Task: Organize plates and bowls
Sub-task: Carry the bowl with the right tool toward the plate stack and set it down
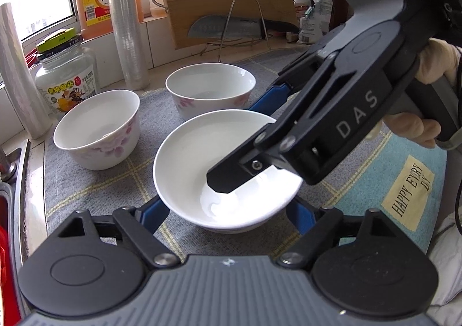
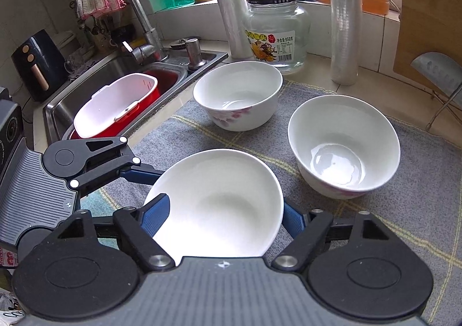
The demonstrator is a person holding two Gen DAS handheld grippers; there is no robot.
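Plain white bowl: on the grey mat, between the blue fingers of both grippers.
Left gripper: fingers flank the bowl's near wall on either side; contact cannot be told.
Right gripper: one finger lies inside the rim, the other outside the wall; whether the pads press cannot be told.
Flowered bowls: one beyond the right gripper, near the sink; the other ahead to its right, both upright on the mat.
Glass jar: on the surface behind the far bowl.
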